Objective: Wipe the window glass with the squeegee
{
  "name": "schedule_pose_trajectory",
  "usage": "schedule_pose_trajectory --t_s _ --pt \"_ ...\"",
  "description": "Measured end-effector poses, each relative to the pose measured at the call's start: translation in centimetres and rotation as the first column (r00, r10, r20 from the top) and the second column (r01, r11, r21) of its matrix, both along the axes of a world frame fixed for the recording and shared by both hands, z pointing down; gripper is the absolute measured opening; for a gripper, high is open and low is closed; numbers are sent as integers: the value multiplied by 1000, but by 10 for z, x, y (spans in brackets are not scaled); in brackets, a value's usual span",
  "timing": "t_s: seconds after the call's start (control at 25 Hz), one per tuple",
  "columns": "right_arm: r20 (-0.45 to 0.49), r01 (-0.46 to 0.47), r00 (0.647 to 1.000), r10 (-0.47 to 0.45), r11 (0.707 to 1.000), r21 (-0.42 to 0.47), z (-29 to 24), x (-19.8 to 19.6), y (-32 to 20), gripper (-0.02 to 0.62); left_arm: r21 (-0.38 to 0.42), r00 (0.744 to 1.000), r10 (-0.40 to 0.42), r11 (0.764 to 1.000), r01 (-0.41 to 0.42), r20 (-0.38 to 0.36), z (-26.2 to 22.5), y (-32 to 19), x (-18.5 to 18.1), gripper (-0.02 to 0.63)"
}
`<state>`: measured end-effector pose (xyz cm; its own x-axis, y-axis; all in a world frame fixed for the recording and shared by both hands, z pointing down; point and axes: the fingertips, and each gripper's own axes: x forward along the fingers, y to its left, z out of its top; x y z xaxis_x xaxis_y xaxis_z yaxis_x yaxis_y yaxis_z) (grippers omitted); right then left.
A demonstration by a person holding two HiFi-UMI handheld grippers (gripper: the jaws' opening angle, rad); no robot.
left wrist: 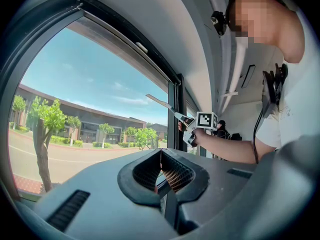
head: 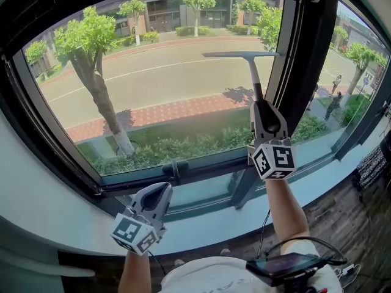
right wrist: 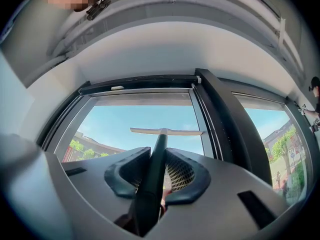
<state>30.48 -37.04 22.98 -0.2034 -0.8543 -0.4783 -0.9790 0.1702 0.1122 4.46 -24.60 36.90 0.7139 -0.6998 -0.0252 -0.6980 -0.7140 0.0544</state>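
Right gripper (head: 263, 105), centre right of the head view: jaws clamped on the handle of the squeegee (head: 241, 55), its blade horizontal at the window glass (head: 153, 84), upper centre. Left gripper (head: 164, 188), lower left: jaws closed together, holding nothing.

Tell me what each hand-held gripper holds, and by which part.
The right hand-held gripper holds the squeegee by the lower end of its handle. The left hand-held gripper is shut and holds nothing.
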Motion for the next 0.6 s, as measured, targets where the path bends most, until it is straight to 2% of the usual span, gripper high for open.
schedule_pose_trajectory --t_s 0.28,0.6 --pt "7 0 1000 0 999 -46 31 -2 5 100 -11 1000 -2 1000 2 0 4 -1 0 18" --pt "7 -2 1000 3 990 -138 80 -2 11 101 -20 1000 8 1000 -8 0 7 -2 6 18"
